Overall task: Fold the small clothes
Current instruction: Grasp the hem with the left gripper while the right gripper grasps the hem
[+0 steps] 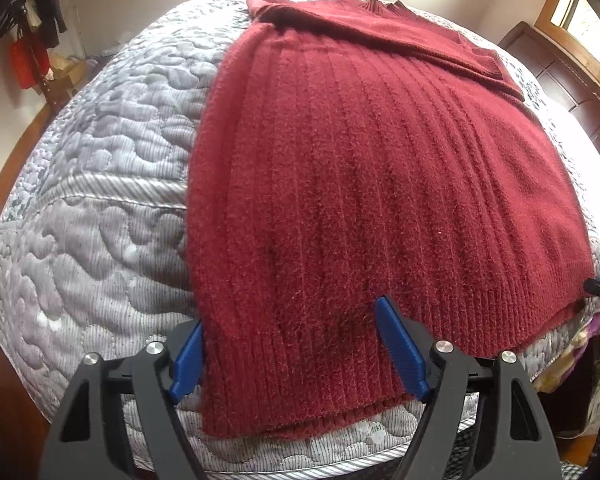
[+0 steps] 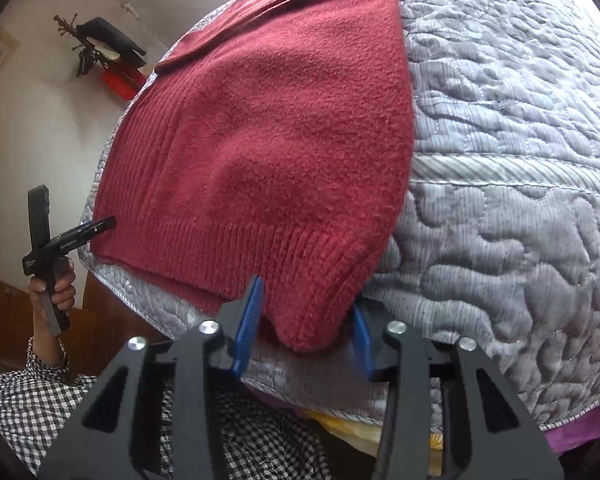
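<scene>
Sweater (image 1: 360, 168) hem at the bed's (image 1: 100, 184) near edge.
Both grippers (image 1: 296, 348) (image 2: 304, 324) straddle hem corners, fingers spread, seemingly not pinching; bite both layers, lift evenly.

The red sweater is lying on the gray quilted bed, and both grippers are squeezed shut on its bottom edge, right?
Not quite. Both wrist views show the red sweater on the gray quilted bed, but the left gripper and right gripper are open, blue fingers spread either side of the bottom edge, not squeezed shut.
</scene>
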Available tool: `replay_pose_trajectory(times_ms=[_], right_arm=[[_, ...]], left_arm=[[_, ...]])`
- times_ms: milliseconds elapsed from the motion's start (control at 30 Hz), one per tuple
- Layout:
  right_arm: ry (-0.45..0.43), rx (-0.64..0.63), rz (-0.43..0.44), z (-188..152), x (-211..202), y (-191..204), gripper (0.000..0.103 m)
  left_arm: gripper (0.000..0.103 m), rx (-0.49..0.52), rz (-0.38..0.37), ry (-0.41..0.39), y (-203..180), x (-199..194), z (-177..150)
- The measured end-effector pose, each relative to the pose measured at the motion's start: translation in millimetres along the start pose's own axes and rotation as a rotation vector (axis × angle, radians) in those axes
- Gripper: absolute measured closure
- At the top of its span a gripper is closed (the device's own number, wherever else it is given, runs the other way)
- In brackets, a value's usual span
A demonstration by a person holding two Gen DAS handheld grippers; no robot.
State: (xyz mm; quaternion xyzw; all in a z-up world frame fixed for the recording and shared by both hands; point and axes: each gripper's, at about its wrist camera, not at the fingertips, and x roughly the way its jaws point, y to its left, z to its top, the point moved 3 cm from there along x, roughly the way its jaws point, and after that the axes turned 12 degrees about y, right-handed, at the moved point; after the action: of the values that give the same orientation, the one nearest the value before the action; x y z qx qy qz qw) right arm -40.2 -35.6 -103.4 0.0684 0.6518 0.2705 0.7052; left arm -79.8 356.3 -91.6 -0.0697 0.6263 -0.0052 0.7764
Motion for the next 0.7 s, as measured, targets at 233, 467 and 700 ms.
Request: replay_pose_trajectory(times_ms=[233, 467, 700], right_arm=[[-0.022, 0.019, 0.083, 2, -4, 3, 0.09], [-0.111, 0.009, 0.195, 15, -40, 10, 0.091], [-0.162, 0.001, 0.18, 54, -75, 11, 0.091]], left_arm=[[0.088, -0.023, -0.07, -0.007, 10, -11, -5], [0.09, -0.046, -0.211, -0.094, 13, -49, 11], [0.09, -0.055, -0.229, -0.18, 14, -80, 54]])
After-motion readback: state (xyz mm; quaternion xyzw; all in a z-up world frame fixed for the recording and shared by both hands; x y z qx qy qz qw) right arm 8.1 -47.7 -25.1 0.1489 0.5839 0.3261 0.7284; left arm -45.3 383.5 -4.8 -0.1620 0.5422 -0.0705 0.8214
